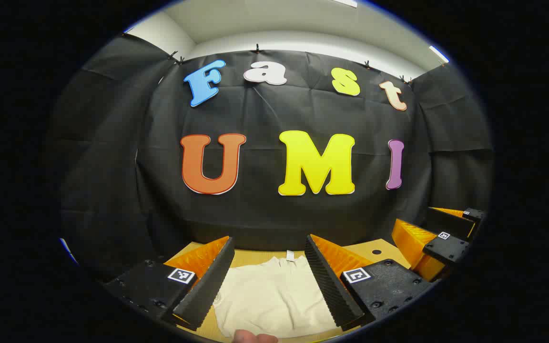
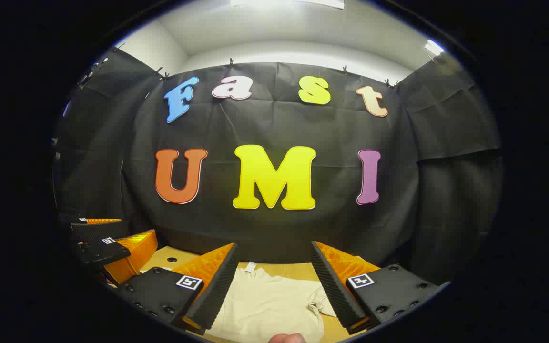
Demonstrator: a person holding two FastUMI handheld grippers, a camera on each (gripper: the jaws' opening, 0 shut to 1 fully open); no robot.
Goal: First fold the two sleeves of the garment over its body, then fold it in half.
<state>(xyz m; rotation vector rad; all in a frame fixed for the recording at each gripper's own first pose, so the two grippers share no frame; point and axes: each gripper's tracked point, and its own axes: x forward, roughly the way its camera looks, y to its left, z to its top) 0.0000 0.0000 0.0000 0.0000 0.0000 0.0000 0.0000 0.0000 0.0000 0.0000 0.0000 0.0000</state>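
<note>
Garment (image 1: 269,297) between open left claw (image 1: 267,281)

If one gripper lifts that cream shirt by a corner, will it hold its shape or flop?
Likely flop: the cream shirt lies flat on the wooden table with soft wrinkles and a bunched sleeve, so it looks thin and limp. It is probably light, and pushing it would likely crumple it rather than slide it whole.

The garment (image 1: 269,297) — a cream, light-coloured top — is laid flat on the wooden worktop (image 1: 374,250), spread out with slight wrinkles. Its neckline, marked by a small white tag, is directed toward the far edge of the worktop. In the right gripper view, one sleeve is seen bunched — crumpled at the garment's right side.
</note>
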